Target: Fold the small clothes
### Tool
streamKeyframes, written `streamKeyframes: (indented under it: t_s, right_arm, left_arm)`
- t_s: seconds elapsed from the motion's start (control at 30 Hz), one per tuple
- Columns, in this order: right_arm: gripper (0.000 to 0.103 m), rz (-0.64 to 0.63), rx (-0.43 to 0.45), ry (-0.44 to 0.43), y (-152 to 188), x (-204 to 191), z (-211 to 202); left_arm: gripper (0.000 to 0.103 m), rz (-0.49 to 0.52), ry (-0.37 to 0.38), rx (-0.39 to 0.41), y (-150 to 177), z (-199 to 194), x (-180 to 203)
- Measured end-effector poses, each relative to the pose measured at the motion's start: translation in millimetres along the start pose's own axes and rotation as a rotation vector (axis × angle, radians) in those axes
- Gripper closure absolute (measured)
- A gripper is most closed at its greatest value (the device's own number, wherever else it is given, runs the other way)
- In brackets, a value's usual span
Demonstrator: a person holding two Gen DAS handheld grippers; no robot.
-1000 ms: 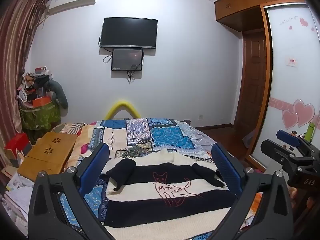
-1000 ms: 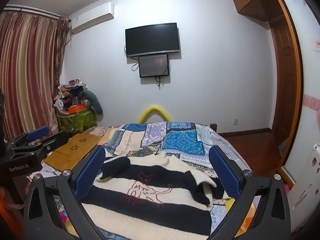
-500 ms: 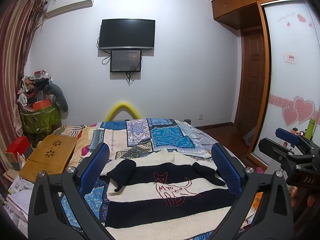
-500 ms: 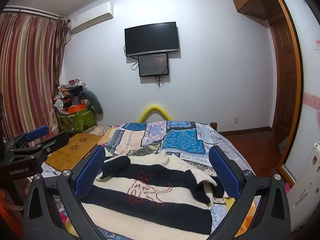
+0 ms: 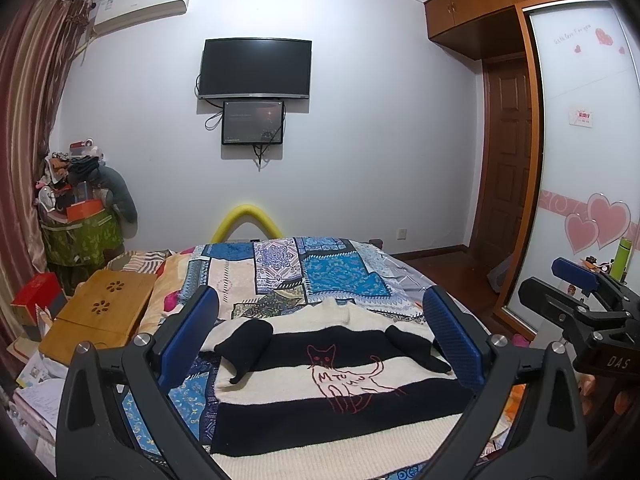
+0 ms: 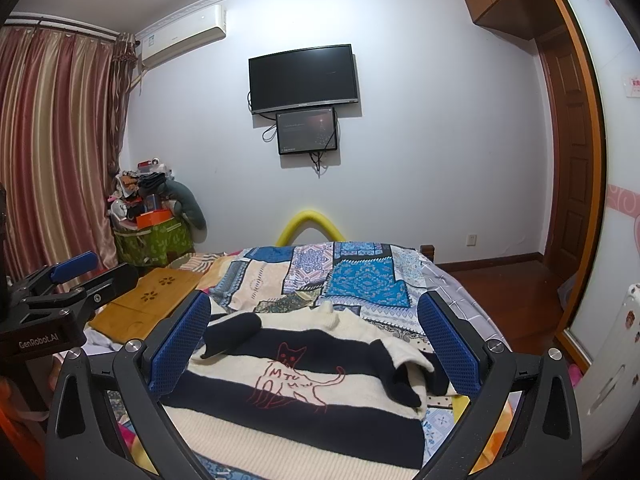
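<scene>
A: Sweater position?
B: Striped sweater lies flat on the bed, both dark sleeves folded across the chest.
A: Jaws?
B: Left gripper and right gripper both spread wide, empty, held above the sweater.

Home bedroom: quilted bed, wall-mounted television, wardrobe.
</scene>
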State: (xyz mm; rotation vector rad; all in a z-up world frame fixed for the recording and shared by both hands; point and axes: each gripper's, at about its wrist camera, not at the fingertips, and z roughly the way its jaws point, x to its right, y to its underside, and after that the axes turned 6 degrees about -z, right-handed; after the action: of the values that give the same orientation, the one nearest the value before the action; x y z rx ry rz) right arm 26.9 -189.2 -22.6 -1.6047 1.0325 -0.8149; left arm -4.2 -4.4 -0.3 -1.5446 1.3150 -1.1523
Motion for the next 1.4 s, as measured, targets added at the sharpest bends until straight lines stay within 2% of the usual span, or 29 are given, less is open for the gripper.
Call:
streamKeyframes:
  t_s: [1.4]
  right_arm:
    - [0.0,0.006,-0.003,0.006,2.6,0.2,-0.6]
  left_arm:
    - [0.0,-0.003,-0.006,-0.005,0.1,2.9,0.5]
